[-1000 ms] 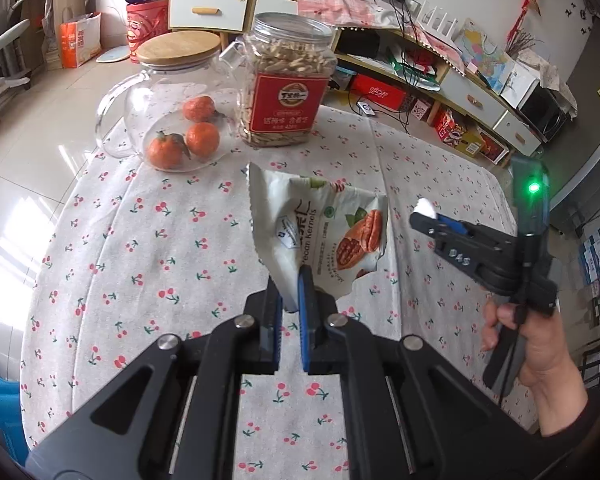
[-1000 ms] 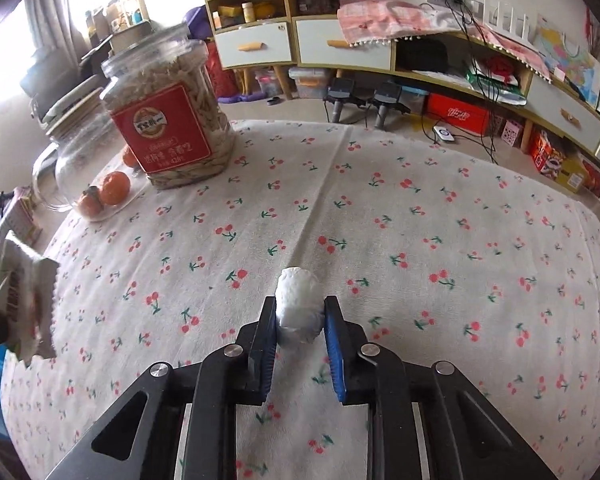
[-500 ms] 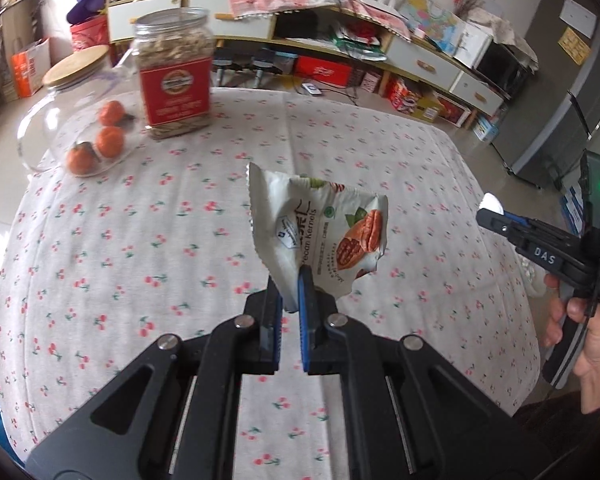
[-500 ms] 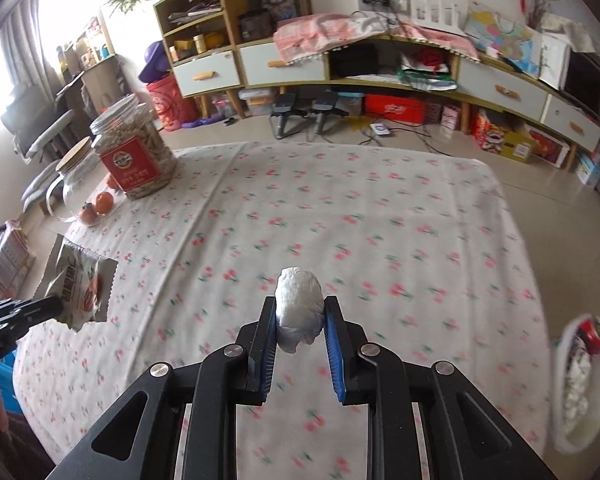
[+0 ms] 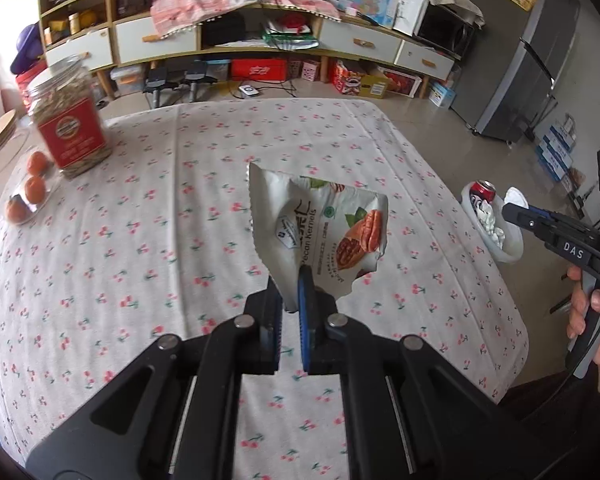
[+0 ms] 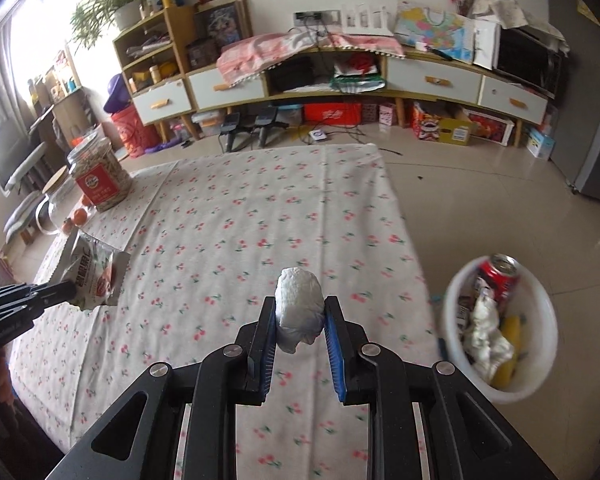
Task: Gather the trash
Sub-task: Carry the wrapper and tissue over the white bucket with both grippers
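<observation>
Left gripper (image 5: pixel 290 300) clamps the pecan bag (image 5: pixel 324 232); right gripper (image 6: pixel 300 320) pinches the paper wad (image 6: pixel 299 304), both lifted for carrying to the bin (image 6: pixel 540 320).

Glass jar (image 5: pixel 4 184): cut off by the left edge of the left wrist view.
Snack bag (image 5: pixel 320 232): lower corner hidden between the gripper's fingers.
Bin (image 6: pixel 540 344): rim blurred; lower contents hidden.
Jar label (image 6: pixel 98 186): print too small to read.
</observation>
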Available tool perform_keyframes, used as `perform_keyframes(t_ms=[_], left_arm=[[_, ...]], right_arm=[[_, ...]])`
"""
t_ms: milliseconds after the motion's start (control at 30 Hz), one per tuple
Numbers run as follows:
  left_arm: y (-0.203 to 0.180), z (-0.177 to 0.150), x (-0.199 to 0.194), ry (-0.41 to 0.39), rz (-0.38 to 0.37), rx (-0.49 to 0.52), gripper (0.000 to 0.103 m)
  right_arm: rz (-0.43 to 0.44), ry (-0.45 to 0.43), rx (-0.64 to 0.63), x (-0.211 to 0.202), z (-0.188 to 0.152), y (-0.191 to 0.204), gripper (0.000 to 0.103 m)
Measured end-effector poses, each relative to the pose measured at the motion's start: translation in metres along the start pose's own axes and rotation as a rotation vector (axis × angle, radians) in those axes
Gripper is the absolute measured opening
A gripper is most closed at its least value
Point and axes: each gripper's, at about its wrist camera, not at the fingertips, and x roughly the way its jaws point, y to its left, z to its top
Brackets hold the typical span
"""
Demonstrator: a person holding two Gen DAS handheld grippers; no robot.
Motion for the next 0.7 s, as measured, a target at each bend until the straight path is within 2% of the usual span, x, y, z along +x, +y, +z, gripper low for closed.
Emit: perform_keyframes(t_ms=[133, 300, 700], left_arm=[[-0.029, -0.001, 0.012, 0.018, -0.017, 0.036, 0.008], [-0.069, 0.002, 0.026, 0.034, -0.049, 0.065, 0.008], [-0.201, 0.032, 0.075, 0.074, -0.151, 0.184, 0.008]], right_arm=[[-0.018, 0.009, 0.101, -0.011, -0.014, -0.046, 0.024], [-0.036, -0.012, 0.16, -0.027, -0.02, -0.096, 0.024], [-0.084, -0.014, 0.306, -0.049, -0.031, -0.191, 0.024]])
